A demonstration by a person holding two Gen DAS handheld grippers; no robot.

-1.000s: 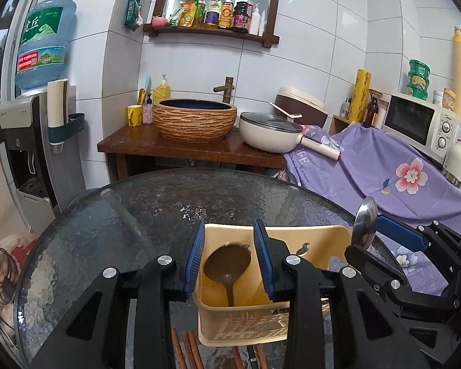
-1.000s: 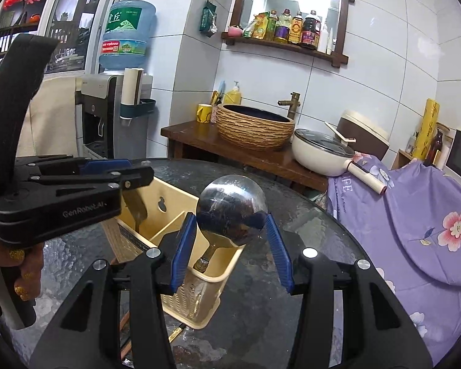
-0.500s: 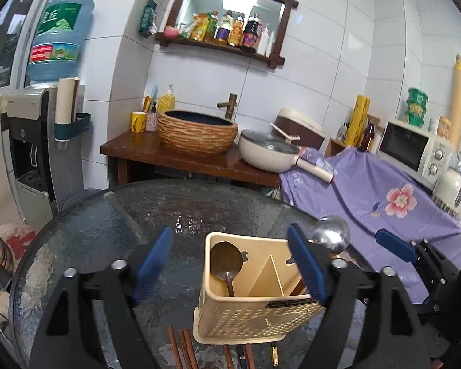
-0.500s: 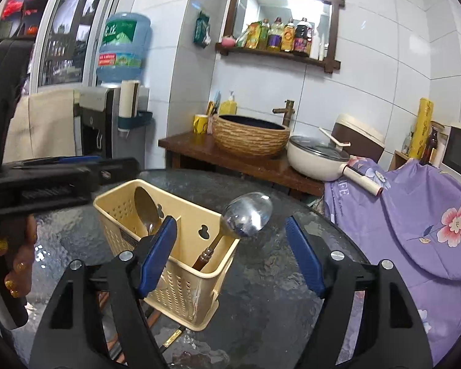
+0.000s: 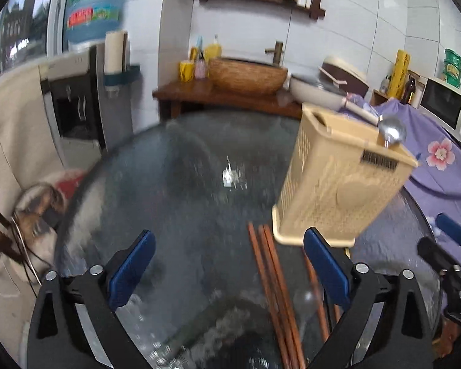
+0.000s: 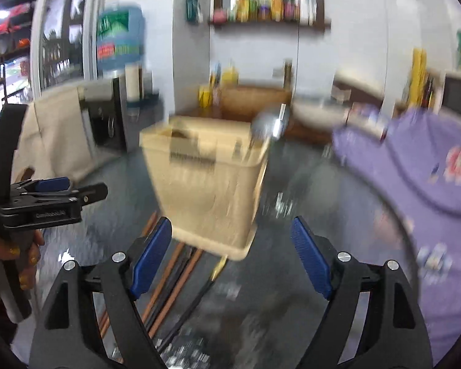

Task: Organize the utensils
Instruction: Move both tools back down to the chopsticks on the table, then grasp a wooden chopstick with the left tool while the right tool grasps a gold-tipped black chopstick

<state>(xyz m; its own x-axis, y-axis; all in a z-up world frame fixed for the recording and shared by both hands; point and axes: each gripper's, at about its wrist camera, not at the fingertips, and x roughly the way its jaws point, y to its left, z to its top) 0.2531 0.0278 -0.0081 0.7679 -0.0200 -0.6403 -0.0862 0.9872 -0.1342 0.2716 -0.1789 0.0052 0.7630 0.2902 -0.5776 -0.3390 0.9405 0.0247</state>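
Both spoons upright in caddy [image 5: 338,181]; left hand-held gripper [image 5: 227,264] jaws just opened wide, right hand-held gripper [image 6: 230,252] agape, both empty, over chopsticks [image 5: 273,279] on desk [image 5: 181,184], likely next

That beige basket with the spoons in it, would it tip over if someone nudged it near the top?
Probably. The basket looks like thin perforated plastic, so likely light, and it stands taller than its base is wide. The spoon sticking out above the rim may add top weight. The glass table looks slick, so a low push might slide it instead.

The right gripper [image 6: 230,258] hangs with fingers [image 6: 150,258] wide, empty; ahead on the glass bench [image 6: 322,215] stands a utensil basket [image 6: 206,184] holding a spoon [image 6: 269,121].
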